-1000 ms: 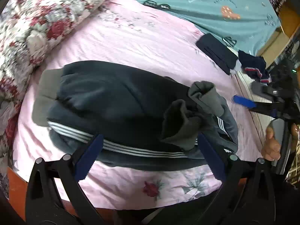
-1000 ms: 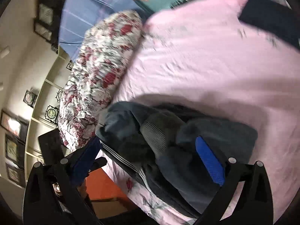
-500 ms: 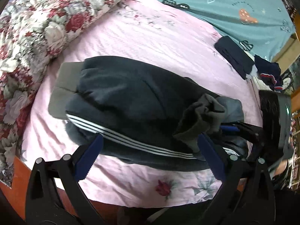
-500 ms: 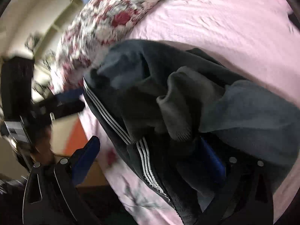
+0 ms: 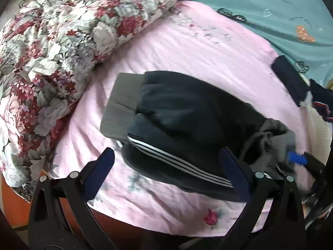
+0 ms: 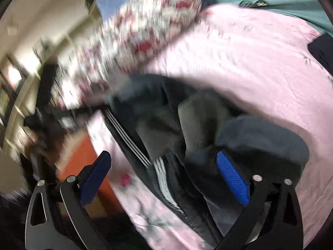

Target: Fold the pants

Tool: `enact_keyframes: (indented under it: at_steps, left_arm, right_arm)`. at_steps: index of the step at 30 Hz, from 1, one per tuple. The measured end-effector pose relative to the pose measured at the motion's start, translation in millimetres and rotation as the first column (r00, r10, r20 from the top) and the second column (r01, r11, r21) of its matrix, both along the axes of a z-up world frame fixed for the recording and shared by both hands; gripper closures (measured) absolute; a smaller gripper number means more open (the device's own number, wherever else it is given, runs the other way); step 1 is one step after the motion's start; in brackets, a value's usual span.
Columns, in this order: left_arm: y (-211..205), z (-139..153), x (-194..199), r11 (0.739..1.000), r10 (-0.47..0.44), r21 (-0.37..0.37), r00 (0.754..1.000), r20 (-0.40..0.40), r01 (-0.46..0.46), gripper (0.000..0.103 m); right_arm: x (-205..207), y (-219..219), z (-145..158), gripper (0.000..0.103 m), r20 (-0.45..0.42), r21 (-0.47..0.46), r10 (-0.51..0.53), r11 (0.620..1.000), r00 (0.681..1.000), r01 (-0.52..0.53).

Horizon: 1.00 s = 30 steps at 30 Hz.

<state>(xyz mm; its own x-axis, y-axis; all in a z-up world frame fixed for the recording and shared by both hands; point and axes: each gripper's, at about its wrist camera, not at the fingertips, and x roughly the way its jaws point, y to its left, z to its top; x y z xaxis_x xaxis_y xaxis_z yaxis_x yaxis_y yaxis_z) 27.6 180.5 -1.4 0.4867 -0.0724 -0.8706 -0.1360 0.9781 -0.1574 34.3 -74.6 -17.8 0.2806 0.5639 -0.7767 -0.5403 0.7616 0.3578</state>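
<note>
- Pants (image 5: 187, 129) lie folded on the pink sheet (image 5: 208, 58), close to the near edge of the bed, with the long axis going from far-left to near-right across my left claw's view.
- My left claw (image 5: 166, 166) is open and holds nothing; it hangs above the striped near edge of the pants.
- My right claw (image 6: 164, 175) is also open. Its right pad is against the bunched grey cuff end (image 6: 199, 120); I judge nothing is pinched, though blur makes this less sure.
- The cuff end is the right end of the bundle, so my right claw is nearer to it; the flat grey waistband (image 5: 120, 108) is at the far-left end.
- Free sheet is beyond the pants, toward the teal cover (image 5: 270, 10). The floral quilt (image 5: 62, 41) closes the left side, and dark clothes (image 5: 291, 83) lie at the far right.
- The near side has little room before the bed edge.
</note>
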Motion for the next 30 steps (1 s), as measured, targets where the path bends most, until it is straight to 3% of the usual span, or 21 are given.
enact_keyframes:
  at_steps: [1, 3, 6, 8, 11, 14, 18, 23, 28, 30]
  left_arm:
    - [1, -3, 1, 1.0, 0.005, -0.001, 1.0, -0.007, -0.005, 0.002]
    - [3, -9, 4, 1.0, 0.017, 0.002, 1.0, -0.026, -0.017, 0.002]
    - [7, -15, 6, 0.999, 0.033, 0.011, 0.998, -0.045, -0.033, 0.002]
    - [14, -19, 7, 0.999, 0.053, 0.005, 0.997, -0.056, -0.053, 0.002]
    - [29, -26, 11, 0.993, 0.1, -0.05, 0.992, -0.083, -0.104, 0.002]
    - [43, -34, 18, 0.981, 0.112, -0.144, 0.988, -0.106, -0.126, 0.002]
    - [53, -49, 31, 0.973, 0.117, -0.183, 0.982, -0.147, -0.143, 0.002]
    - [59, -66, 44, 0.946, 0.123, -0.272, 0.973, -0.195, -0.174, 0.002]
    - [38, -75, 65, 0.968, 0.071, -0.222, 0.977, -0.2, -0.116, 0.002]
    - [31, -74, 69, 0.973, 0.045, -0.215, 0.983, -0.18, -0.084, 0.01]
  right_arm:
    - [1, 10, -17, 0.017, -0.028, -0.089, 0.015, 0.996, 0.999, -0.018]
    - [-3, 23, -32, 0.014, 0.012, -0.176, 0.06, 0.983, 0.998, -0.057]
    - [-11, 32, -24, 0.007, 0.06, -0.215, 0.114, 0.972, 0.992, -0.098]
    - [-8, 23, -16, 0.007, 0.035, -0.153, 0.096, 0.984, 0.995, -0.09]
    - [-6, -7, 2, 0.007, -0.01, 0.029, 0.044, 0.999, 0.999, -0.044]
    - [-12, -33, 16, 0.007, -0.017, 0.155, 0.008, 0.988, 1.0, -0.005]
    - [-21, -59, 29, 0.005, -0.008, 0.281, -0.029, 0.959, 1.0, 0.03]
    - [-20, -74, 24, 0.004, -0.035, 0.282, -0.112, 0.952, 0.993, 0.117]
    - [-15, -78, 19, 0.004, -0.07, 0.29, -0.139, 0.945, 0.988, 0.154]
    - [-16, -84, 19, 0.004, -0.07, 0.296, -0.137, 0.943, 0.988, 0.151]
